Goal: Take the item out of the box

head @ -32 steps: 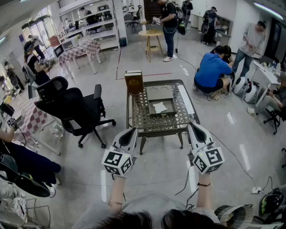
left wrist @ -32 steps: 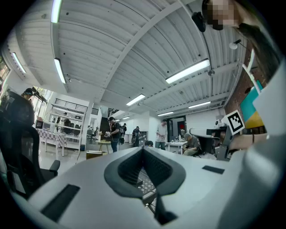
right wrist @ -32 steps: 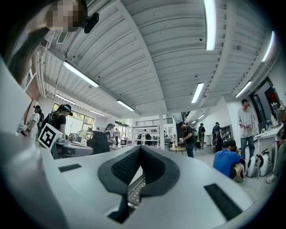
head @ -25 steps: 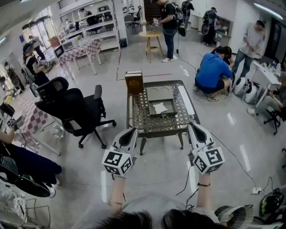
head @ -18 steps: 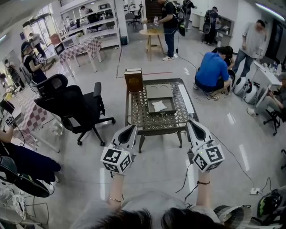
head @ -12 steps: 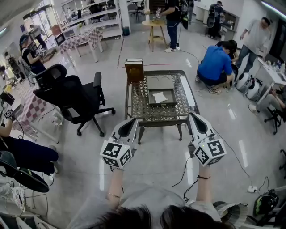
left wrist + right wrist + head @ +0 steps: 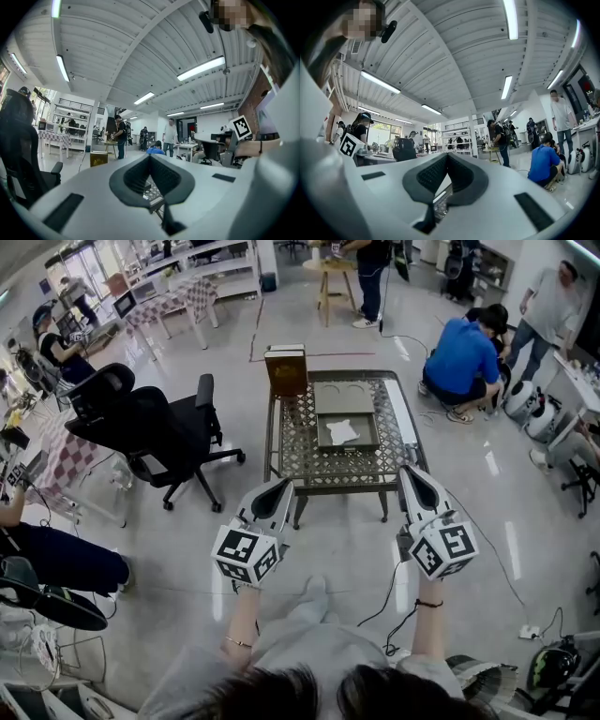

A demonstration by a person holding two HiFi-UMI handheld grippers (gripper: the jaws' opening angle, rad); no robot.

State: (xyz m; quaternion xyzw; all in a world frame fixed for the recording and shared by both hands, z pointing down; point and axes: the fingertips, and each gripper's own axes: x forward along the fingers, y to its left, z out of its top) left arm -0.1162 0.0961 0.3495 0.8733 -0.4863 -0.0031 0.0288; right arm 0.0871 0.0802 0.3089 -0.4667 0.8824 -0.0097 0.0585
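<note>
Head view: approach step, nothing picked yet. The left gripper (image 7: 284, 484) and right gripper (image 7: 407, 471) are held side by side, short of the near edge of the table (image 7: 281, 465). The open box (image 7: 322, 433) sits mid-table with the white item (image 7: 343, 431) lying inside it, well apart from both claws. Next move, as I judge it: close in on the table, part one claw's jaws, and come down over the item.

Left gripper view: jaws together, tips meeting, nothing between them. The table's lattice top is glimpsed through the opening behind the tips.

Right gripper view: same here. Jaws together at the tips, empty, touching nothing.
</note>
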